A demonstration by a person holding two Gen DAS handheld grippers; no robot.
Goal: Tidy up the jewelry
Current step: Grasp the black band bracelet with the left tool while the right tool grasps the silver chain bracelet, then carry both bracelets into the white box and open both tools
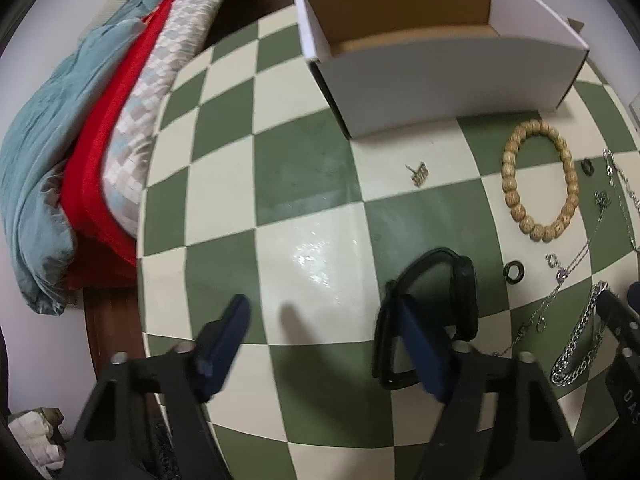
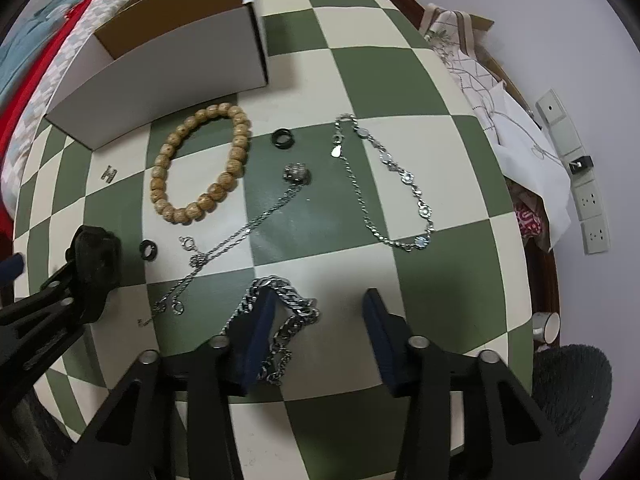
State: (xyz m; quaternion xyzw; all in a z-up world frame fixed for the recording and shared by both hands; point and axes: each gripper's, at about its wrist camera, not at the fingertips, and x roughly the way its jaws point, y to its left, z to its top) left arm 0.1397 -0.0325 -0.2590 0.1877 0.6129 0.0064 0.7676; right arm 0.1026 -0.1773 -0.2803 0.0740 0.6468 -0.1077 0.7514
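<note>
Green-and-cream checkered table (image 2: 360, 68) — bedding (image 1: 60, 140) beside, wall sockets (image 2: 592, 216) beyond

The left tool (image 1: 324, 316) is seen with its blue fingers (image 1: 224, 332) spread wide above the checkered worktop (image 1: 248, 184). A black band (image 1: 430, 312) is looped around the finger at 5 o'clock. An open white box (image 1: 448, 84) is set at 1 o'clock. A wooden bead bracelet (image 1: 540, 180) is laid at 3 o'clock, with a small earring (image 1: 419, 174) just left of it and well apart. A black ring (image 1: 513, 269) and silver chains (image 1: 576, 344) are found toward 4 o'clock. Folded bedding (image 1: 80, 160) is piled at 9 o'clock.
</note>
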